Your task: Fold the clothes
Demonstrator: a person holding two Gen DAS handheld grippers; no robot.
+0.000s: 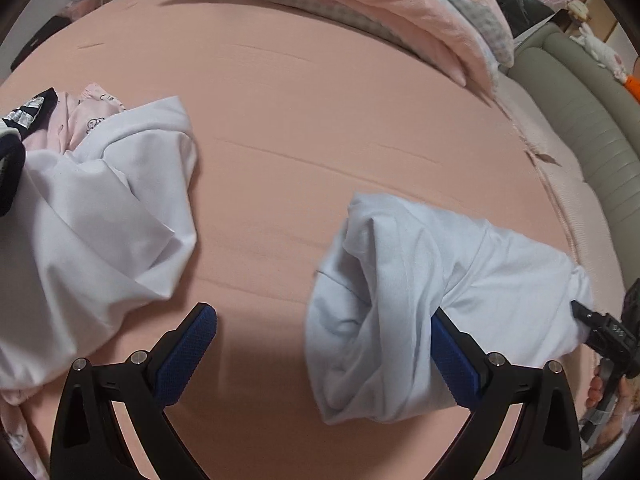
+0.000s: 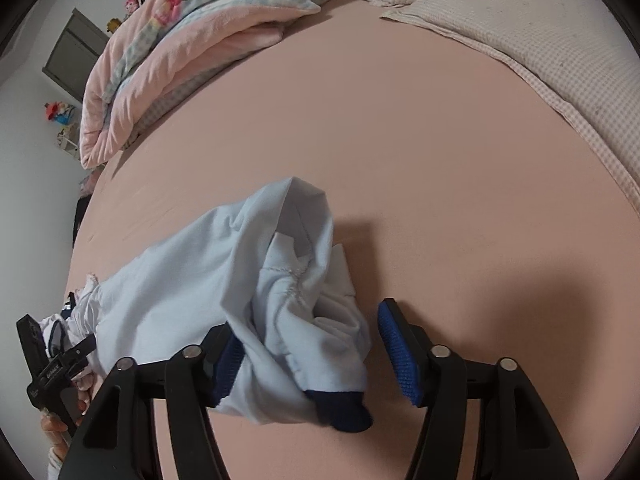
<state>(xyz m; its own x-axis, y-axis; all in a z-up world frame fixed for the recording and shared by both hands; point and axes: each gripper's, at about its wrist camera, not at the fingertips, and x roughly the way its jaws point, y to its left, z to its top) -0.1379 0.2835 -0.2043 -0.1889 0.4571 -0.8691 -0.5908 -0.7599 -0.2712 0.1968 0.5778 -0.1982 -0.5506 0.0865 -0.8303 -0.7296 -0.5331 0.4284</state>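
Observation:
A crumpled light blue garment (image 1: pixel 420 272) (image 2: pixel 208 280) with a navy cuff (image 2: pixel 344 412) lies on the pink bed sheet (image 1: pixel 300 120). My left gripper (image 1: pixel 320 356) is open, and one end of the garment drapes over its right blue pad (image 1: pixel 456 364). My right gripper (image 2: pixel 316 356) is also open and straddles the garment's other end, which covers its left pad (image 2: pixel 230 360). Each gripper shows at the edge of the other's view: the right gripper (image 1: pixel 600 328) and the left gripper (image 2: pixel 52 364).
A pile with a white garment (image 1: pixel 112 208), a pink printed one (image 1: pixel 88 116) and a dark striped item (image 1: pixel 24 116) lies at the left. A folded pink quilt (image 1: pixel 360 0) (image 2: pixel 180 40) sits at the far side. A checked blanket (image 2: pixel 520 40) and a green padded headboard (image 1: pixel 592 120) border the right.

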